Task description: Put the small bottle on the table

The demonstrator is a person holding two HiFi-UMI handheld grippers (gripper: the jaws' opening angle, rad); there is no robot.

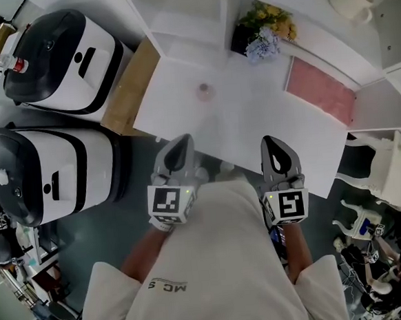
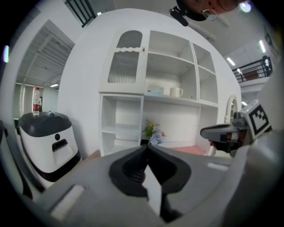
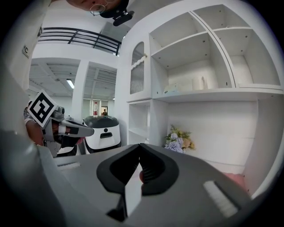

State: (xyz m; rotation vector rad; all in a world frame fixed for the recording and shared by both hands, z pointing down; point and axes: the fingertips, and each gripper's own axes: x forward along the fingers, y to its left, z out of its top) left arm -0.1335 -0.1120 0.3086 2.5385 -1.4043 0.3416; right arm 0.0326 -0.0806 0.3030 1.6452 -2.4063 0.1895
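A small, pale bottle with a pinkish top stands on the white table, toward its far left part. Both grippers hover at the table's near edge, well short of the bottle. My left gripper points at the table with its jaws shut and nothing between them; in its own view the tips meet. My right gripper is level with it to the right, also shut and empty. Neither gripper view shows the bottle.
A pot of flowers and a pink mat lie at the table's far right. A white shelf unit stands behind. Two black-and-white machines stand left, beside a wooden panel. White chairs are at the right.
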